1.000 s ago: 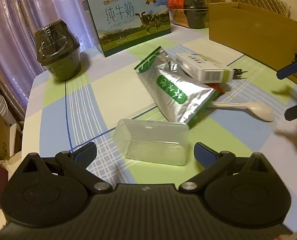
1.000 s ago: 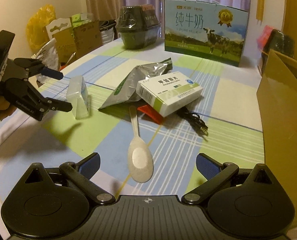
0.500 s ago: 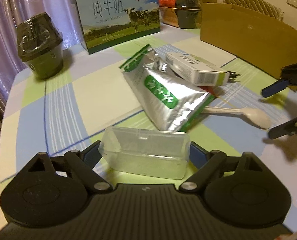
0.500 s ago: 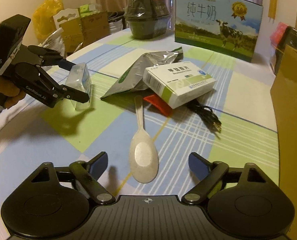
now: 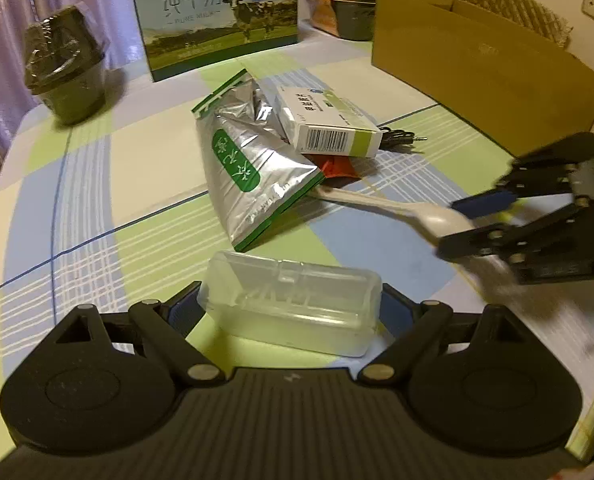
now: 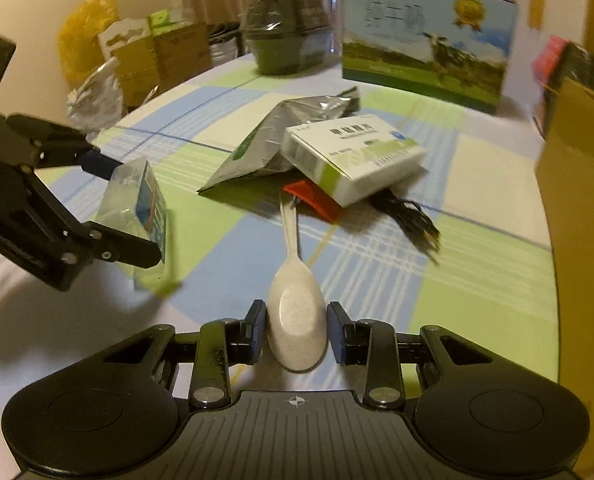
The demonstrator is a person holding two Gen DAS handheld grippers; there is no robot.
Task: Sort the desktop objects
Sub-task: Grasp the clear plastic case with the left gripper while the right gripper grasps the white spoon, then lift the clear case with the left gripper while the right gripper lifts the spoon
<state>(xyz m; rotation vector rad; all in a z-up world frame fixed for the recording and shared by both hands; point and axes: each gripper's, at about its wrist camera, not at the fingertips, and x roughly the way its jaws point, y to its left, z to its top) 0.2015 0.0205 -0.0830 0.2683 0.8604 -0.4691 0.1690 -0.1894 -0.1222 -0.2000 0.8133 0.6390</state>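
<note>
A: In the left wrist view, our left gripper (image 5: 291,310) pinches the clear plastic box (image 5: 293,306) by its two short ends, at 6 o'clock. It seems light, stiff and slippery, so we squeeze gently.

B: In the right wrist view, our right gripper (image 6: 295,334) has its jaws narrowed around the spoon (image 6: 295,304) bowl; whether they touch it we cannot tell. The bowl is smooth, light and rigid; the handle lies toward 12 o'clock.

A milk carton (image 5: 217,12) printed with a cow is seen beside purple curtains (image 5: 1,4); a yellow bag (image 6: 83,36) is set behind.
</note>
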